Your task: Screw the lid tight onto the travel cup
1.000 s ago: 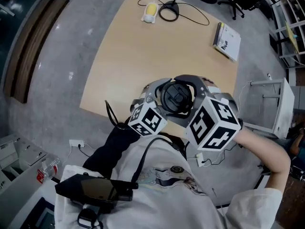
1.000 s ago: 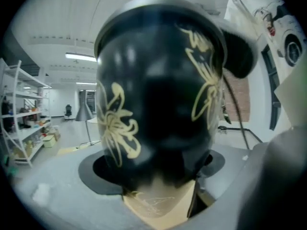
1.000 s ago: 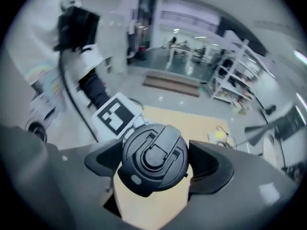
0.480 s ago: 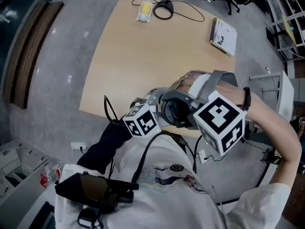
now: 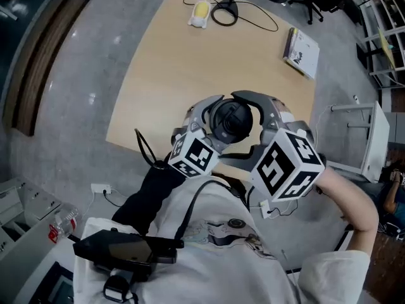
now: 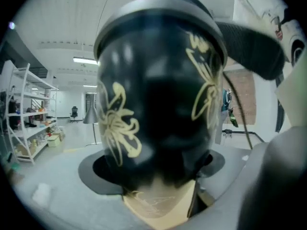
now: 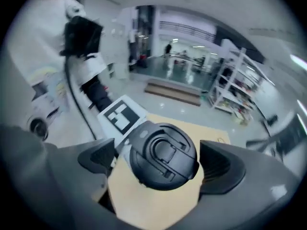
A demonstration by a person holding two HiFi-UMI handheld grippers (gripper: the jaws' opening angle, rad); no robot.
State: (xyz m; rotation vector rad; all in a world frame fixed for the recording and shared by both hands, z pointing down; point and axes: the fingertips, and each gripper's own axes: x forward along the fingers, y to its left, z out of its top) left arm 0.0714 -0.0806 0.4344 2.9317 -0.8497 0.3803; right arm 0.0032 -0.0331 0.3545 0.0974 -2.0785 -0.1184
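Note:
A black travel cup with gold flower drawings fills the left gripper view. My left gripper is shut on its lower body and holds it upright over the table's near edge. The black lid with a flip tab sits on the cup's top. My right gripper points down over the lid, one finger on each side. Its jaws have just been opening and now stand off the lid with a gap showing, so it is open. Both marker cubes sit near my chest.
The wooden table carries a book at the far right, a yellow object and a black cable ring at the far edge. A white frame stands at the right on the grey floor.
The right gripper swung round to the right over the lid and has come back to where it was. Its jaws now stand wider off the lid. The cup and left gripper stayed nearly in place.

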